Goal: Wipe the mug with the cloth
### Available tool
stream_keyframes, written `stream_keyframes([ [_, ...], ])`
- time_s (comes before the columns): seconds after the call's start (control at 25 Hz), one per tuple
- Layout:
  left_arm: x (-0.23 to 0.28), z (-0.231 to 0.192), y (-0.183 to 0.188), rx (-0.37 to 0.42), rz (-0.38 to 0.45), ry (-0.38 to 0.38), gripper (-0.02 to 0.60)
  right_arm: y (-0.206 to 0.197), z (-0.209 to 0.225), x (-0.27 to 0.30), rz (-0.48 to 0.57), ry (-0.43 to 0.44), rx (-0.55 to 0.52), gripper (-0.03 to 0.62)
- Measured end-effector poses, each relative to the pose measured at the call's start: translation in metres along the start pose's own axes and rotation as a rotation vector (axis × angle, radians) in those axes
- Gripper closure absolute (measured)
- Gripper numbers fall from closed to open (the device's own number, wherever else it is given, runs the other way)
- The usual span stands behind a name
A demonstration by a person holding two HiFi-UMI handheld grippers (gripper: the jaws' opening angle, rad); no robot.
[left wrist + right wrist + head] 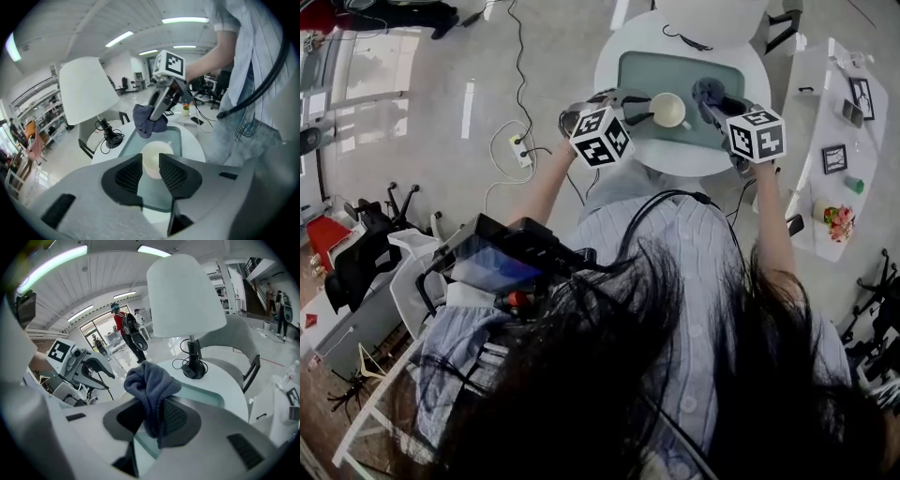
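A cream mug (669,110) is over the green mat (649,69) on the round white table (611,58). My left gripper (643,109) reaches it from the left. In the left gripper view its pads stand close together around the near part of the mug (157,157), and the left gripper (150,163) is shut on it. My right gripper (713,99) is shut on a bunched blue-grey cloth (707,90) just right of the mug. The cloth (150,380) bulges out above the right gripper's (152,416) pads and hides the mug in that view. The cloth (148,119) hangs just beyond the mug.
A lamp with a white shade (185,296) and black base (193,368) stands at the table's far side, its cord on the tabletop. A white side table (836,112) with frames and flowers is at the right. Chairs ring the table. Cables lie on the floor (521,141).
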State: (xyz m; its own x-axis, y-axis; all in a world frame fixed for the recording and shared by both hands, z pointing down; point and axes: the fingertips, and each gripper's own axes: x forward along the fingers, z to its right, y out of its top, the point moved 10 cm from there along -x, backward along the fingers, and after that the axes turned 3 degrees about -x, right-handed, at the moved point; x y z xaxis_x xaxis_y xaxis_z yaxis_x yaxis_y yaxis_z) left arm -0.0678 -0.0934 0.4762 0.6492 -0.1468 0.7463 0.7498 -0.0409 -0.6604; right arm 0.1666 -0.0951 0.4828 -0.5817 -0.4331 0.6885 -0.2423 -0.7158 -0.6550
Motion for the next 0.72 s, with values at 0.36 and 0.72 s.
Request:
stream_keyframes([
  [0.36,-0.013,0.036,0.003,-0.433,0.096,0.311,0.526,-0.011,-0.031,-0.027,0.135,0.075,0.049,0.499],
  [0.72,-0.024,0.075,-0.003,-0.643,0.082,0.428,0.528,-0.025,-0.051,-0.03,0.14,0.154,0.001,0.499],
])
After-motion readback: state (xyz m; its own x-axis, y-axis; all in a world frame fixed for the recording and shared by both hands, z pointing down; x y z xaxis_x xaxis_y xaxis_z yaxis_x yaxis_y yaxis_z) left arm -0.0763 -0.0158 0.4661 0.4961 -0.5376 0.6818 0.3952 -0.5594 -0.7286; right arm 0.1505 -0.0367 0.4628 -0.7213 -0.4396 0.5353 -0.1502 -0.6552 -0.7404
